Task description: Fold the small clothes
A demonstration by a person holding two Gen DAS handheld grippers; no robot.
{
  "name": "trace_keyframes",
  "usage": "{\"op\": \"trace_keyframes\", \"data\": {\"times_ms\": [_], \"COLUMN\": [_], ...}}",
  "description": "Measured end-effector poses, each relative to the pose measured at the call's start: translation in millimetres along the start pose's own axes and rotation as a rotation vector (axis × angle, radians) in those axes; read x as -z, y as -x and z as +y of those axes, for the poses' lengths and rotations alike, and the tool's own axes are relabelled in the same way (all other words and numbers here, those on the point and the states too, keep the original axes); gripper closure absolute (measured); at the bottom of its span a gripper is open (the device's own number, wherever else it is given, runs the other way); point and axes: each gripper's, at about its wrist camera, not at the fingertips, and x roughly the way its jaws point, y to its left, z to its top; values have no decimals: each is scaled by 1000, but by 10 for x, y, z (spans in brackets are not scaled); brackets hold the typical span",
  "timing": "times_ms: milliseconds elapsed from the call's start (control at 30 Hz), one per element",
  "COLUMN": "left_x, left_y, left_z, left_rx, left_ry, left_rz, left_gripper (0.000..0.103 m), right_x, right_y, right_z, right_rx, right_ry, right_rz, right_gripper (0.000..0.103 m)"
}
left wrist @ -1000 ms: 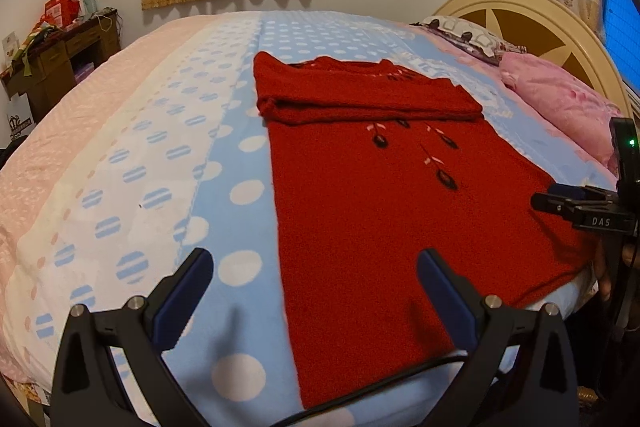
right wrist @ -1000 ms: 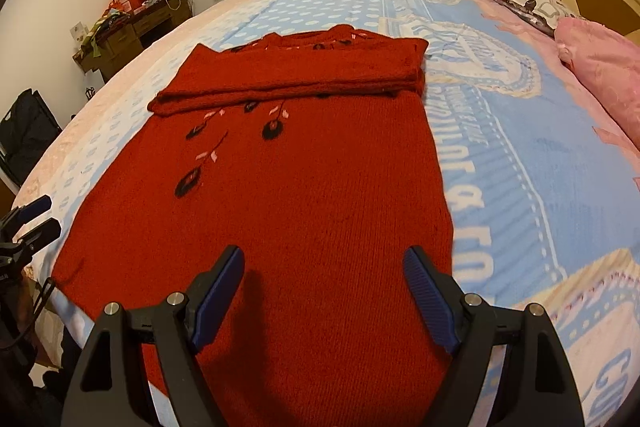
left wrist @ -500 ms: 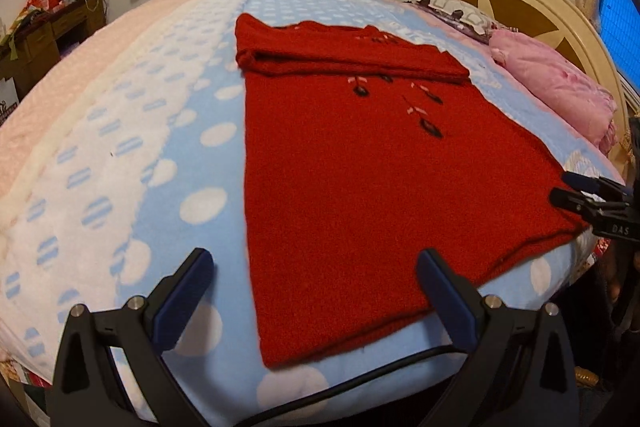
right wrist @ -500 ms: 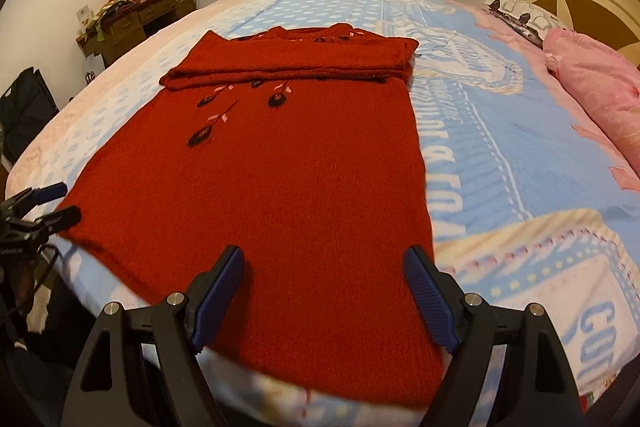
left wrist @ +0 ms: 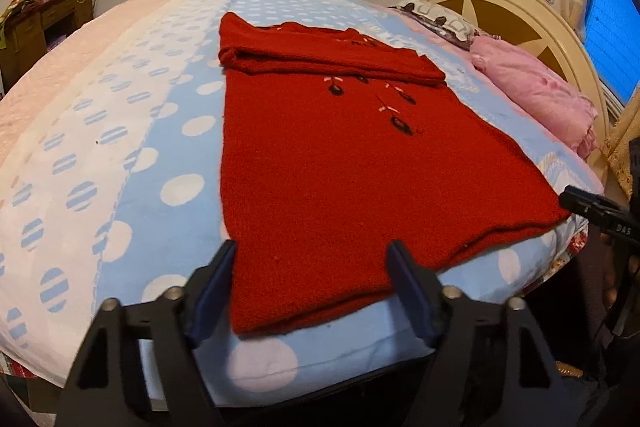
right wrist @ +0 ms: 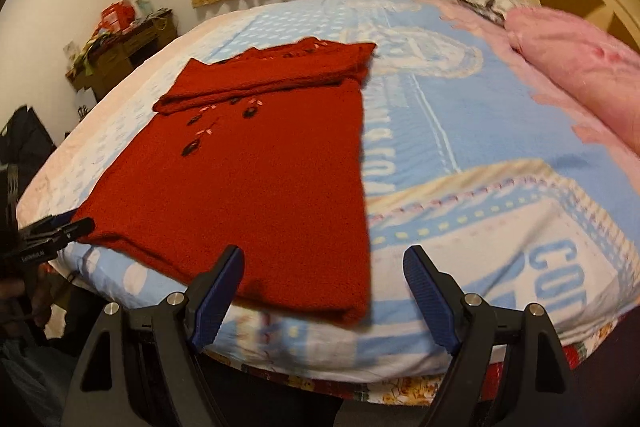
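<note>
A red knitted sweater (left wrist: 340,179) lies flat on the bed, its top part folded down across the chest, with small dark flowers below the fold. My left gripper (left wrist: 312,287) hovers at the sweater's near left corner; its jaws are closing, the hem lies between them, and the pads are clear of the cloth. It also shows side-on at the left, the left gripper (right wrist: 74,223) by that corner. My right gripper (right wrist: 324,291) stands open over the near right corner of the sweater (right wrist: 256,187). In the left wrist view the right gripper (left wrist: 588,207) sits at the far right.
The bedspread (left wrist: 120,155) is light blue with white dots, and its near edge drops off just under both grippers. A pink pillow (left wrist: 536,95) and cream headboard (left wrist: 516,11) lie to the right. A cluttered wooden desk (right wrist: 120,51) stands at the far left wall.
Both grippers have drawn back to the bed's near edge, so the sweater's hem now sits between their fingers. The left jaws have narrowed. The right gripper has shifted right, toward the sweater's corner.
</note>
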Motion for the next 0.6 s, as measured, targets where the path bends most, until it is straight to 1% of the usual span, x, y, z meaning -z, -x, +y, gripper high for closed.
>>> {"op": "trace_keyframes", "data": {"times_ms": [33, 133, 167, 200, 300, 367, 400, 433, 467, 533, 600], "left_x": [-1, -10, -6, -4, -5, -2, 2, 5, 7, 15, 40], "left_y": [10, 3, -8, -10, -5, 7, 10, 15, 15, 9, -2], "left_z": [-5, -1, 6, 15, 38, 64, 83, 102, 110, 99, 61], "left_rx": [-1, -3, -8, -10, -14, -24, -32, -24, -19, -20, -21], "left_ry": [-2, 2, 6, 10, 21, 32, 37, 41, 43, 31, 7], "left_rz": [-2, 0, 5, 5, 7, 10, 13, 16, 20, 23, 25], "left_gripper": [36, 38, 37, 35, 34, 34, 34, 34, 34, 34, 34], "right_x": [12, 36, 40, 46, 67, 85, 88, 91, 93, 102, 112], "right_y": [-19, -45, -47, -42, -26, -14, -8, -7, -8, -16, -17], "right_z": [-1, 30, 41, 38, 27, 7, -11, -36, -53, -82, -69], "right_rx": [-10, -11, -10, -18, -37, -38, -40, -48, -57, -70, -65], "right_ry": [-3, 8, 16, 16, 9, 1, -5, -19, -29, -49, -47], "right_rz": [7, 12, 14, 15, 16, 13, 12, 11, 10, 6, 0], "right_gripper": [22, 34, 40, 42, 48, 58, 60, 63, 63, 65, 68]}}
